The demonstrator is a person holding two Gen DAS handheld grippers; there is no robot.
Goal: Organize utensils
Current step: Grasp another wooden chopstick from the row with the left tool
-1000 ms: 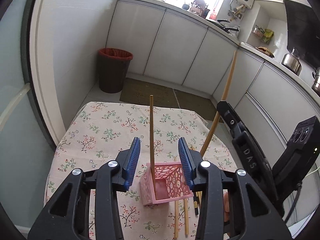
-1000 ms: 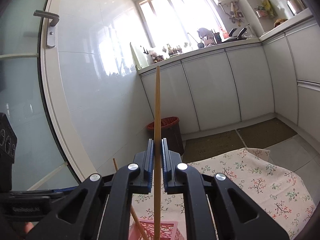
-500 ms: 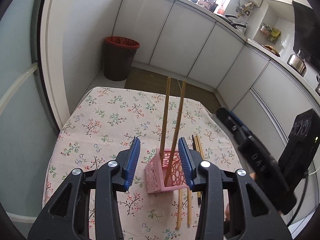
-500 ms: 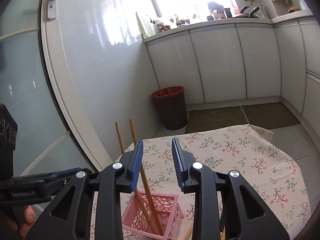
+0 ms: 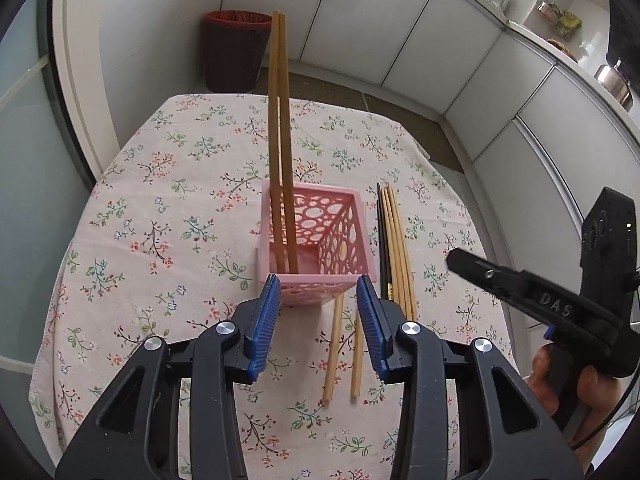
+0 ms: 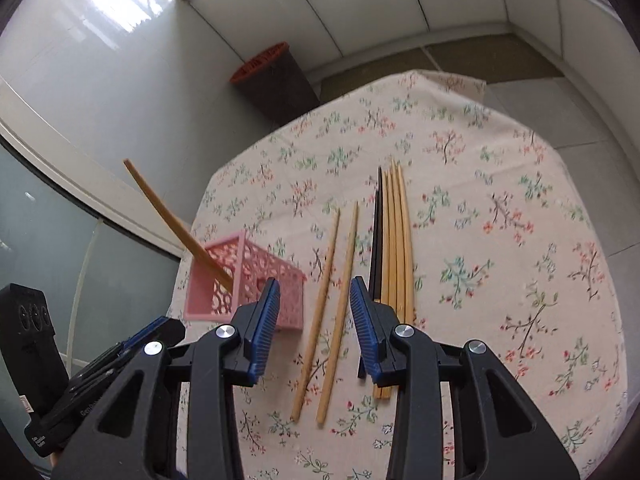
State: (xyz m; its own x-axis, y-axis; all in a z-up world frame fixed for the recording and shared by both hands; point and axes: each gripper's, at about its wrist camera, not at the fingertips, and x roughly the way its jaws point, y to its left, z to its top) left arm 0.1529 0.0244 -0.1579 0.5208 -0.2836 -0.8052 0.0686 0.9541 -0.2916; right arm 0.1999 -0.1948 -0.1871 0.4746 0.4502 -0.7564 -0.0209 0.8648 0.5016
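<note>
Two wooden chopsticks [image 5: 281,136] are stood upright together inside the pink basket [image 5: 316,240]. Two loose chopsticks [image 6: 328,308] and a bundle of chopsticks [image 6: 394,248] are laid on the floral tablecloth [image 6: 500,240] just beside the basket. The left gripper [image 5: 318,320] and right gripper [image 6: 314,320] are held spread apart, nothing clamped.

So, the count: one pink basket [image 5: 316,240] with two chopsticks [image 5: 280,136] standing in it. Right of the basket, two loose wooden chopsticks [image 6: 328,304] lie side by side on the cloth [image 5: 160,208]. Further right of the basket there's a tight bundle [image 6: 394,248]: looks like four light wooden sticks plus two black ones [image 6: 376,240], though they overlap so I can't swear to it. One bin [image 5: 234,50] on the floor behind the basket. Two grippers around.
</note>
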